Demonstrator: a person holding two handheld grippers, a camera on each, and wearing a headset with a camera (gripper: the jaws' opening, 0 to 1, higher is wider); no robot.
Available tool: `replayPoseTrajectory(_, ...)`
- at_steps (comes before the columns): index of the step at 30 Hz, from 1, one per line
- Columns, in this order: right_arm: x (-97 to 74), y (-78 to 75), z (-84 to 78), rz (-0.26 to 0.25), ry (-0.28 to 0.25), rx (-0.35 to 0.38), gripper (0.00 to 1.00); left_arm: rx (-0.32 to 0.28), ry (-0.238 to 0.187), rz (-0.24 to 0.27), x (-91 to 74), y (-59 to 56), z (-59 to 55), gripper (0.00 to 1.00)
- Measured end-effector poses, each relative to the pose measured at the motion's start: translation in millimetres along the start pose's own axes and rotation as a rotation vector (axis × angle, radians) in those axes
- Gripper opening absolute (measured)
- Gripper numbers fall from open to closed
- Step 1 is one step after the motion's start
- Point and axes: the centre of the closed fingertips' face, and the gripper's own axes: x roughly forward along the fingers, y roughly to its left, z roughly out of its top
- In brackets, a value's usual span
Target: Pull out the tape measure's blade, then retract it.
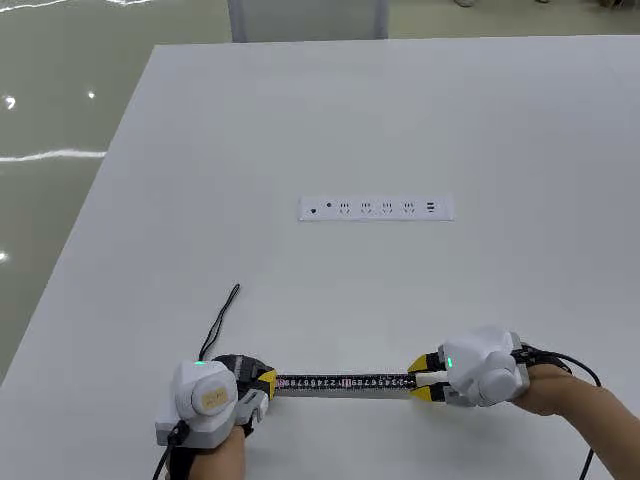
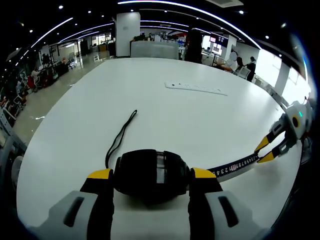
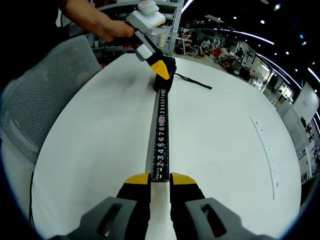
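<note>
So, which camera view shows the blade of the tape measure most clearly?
The right gripper view: the blade runs straight away from the right gripper, with its numerals legible. The head view shows it as a thin dark strip; the left gripper view shows a short stretch leaving the case.

White table (image 1: 400, 120) bears power strip (image 1: 376, 208), tape measure (image 2: 150, 172), lanyard (image 1: 222, 318).

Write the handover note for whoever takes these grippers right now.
Grippers: the left gripper is shut on the tape measure case, which sits on the table. The right gripper is shut on the tip of the blade.
Things: the blade is stretched between the two grippers, low along the table, numbers up.
Done: blade pulled out, at least partly.
Left: pull further if needed, then retract the blade into the case.
</note>
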Motion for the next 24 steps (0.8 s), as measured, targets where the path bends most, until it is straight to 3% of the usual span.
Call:
replayPoseTrajectory(6,-2.7,1.6,8.9,0.003,-0.001,-0.004,0.13,0.0,0.0,-0.006,1.6,1.6,-0.4,0.55)
replayPoseTrajectory(24,0.9,-0.9,9.0,0.005,-0.011,-0.003,0.13,-0.01,0.008,-0.019,5.3,4.3,-2.6,0.55)
